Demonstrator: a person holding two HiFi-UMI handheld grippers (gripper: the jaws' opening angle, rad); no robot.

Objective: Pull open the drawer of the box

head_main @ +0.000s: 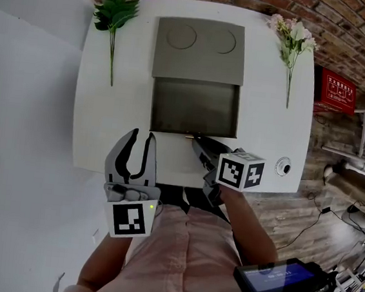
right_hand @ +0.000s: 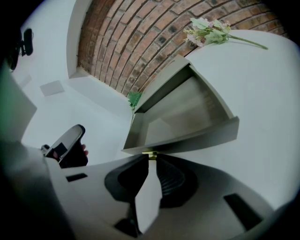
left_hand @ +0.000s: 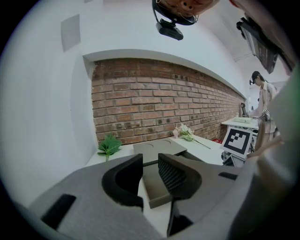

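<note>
On the white bench [head_main: 106, 128], the grey box [head_main: 199, 50] has its drawer [head_main: 193, 107] standing pulled out toward the person, the right claw [head_main: 197, 139] clenched on its small brass knob [right_hand: 149, 154], while the left claw [head_main: 142, 135] hangs released and empty just left of it.

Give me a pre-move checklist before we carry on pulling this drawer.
1. Grip: right gripper shut on the knob: ok.
2. Progress: drawer well out of the box: ok.
3. End of drawer travel reached: cannot tell.
4. Spare hand: left gripper open, empty, off the box: ok.
5. Surroundings: flowers and leaf sprig lie apart from the drawer: ok.
</note>
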